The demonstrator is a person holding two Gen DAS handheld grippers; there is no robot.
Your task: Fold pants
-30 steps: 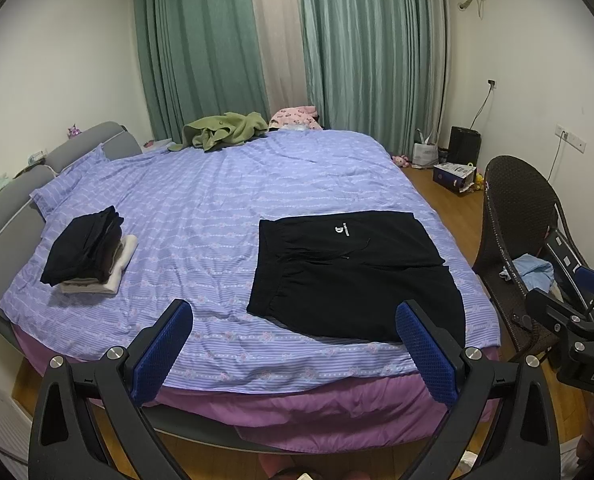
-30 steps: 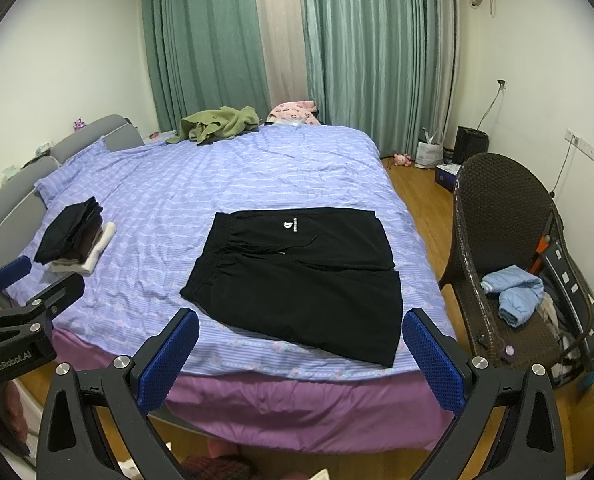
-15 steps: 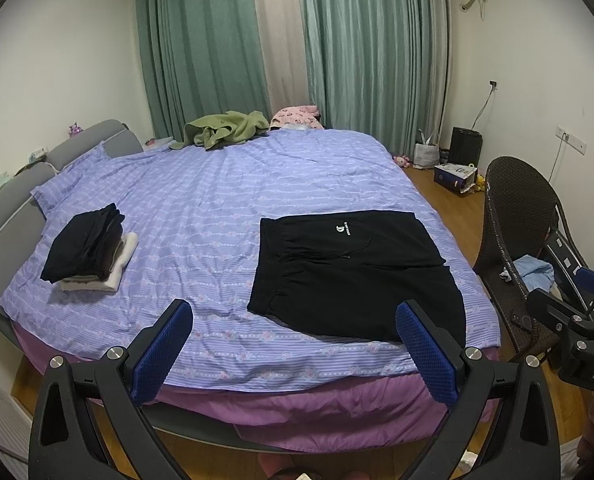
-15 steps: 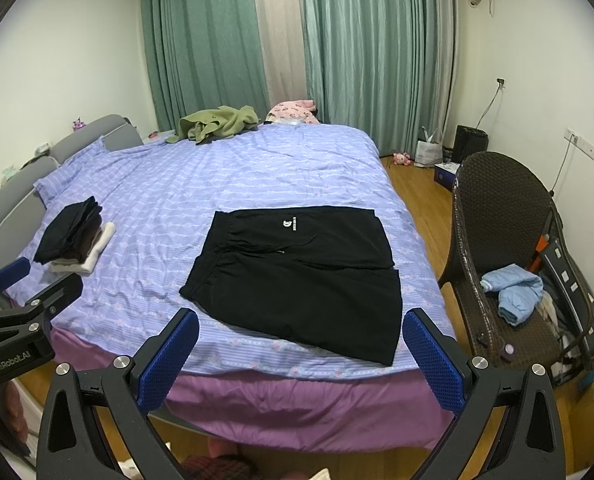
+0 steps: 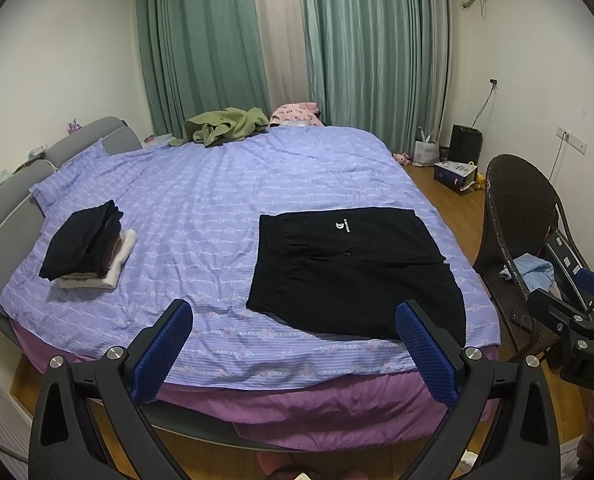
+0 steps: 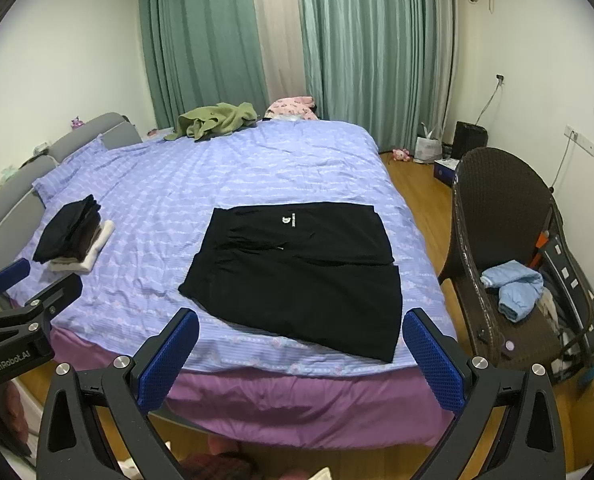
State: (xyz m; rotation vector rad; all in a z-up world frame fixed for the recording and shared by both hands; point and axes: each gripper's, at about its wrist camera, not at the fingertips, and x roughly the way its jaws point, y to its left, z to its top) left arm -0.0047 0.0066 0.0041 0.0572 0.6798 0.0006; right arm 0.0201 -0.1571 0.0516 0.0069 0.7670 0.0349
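Black pants [image 5: 353,268] with a small white logo lie flat on the purple bed [image 5: 201,216], near its front right corner; they also show in the right wrist view [image 6: 297,276]. My left gripper [image 5: 295,336] is open and empty, held in front of the bed's near edge, short of the pants. My right gripper [image 6: 301,344] is open and empty, likewise in front of the bed edge. Each gripper's body shows at the side of the other's view.
A stack of folded clothes [image 5: 87,246] sits at the bed's left side. A green garment [image 5: 221,126] and a pink one [image 5: 297,114] lie at the far end. A brown wicker chair [image 6: 501,248] with blue clothing [image 6: 511,288] stands right of the bed.
Both views have barely shifted. The grippers stay open and the pants lie as before.
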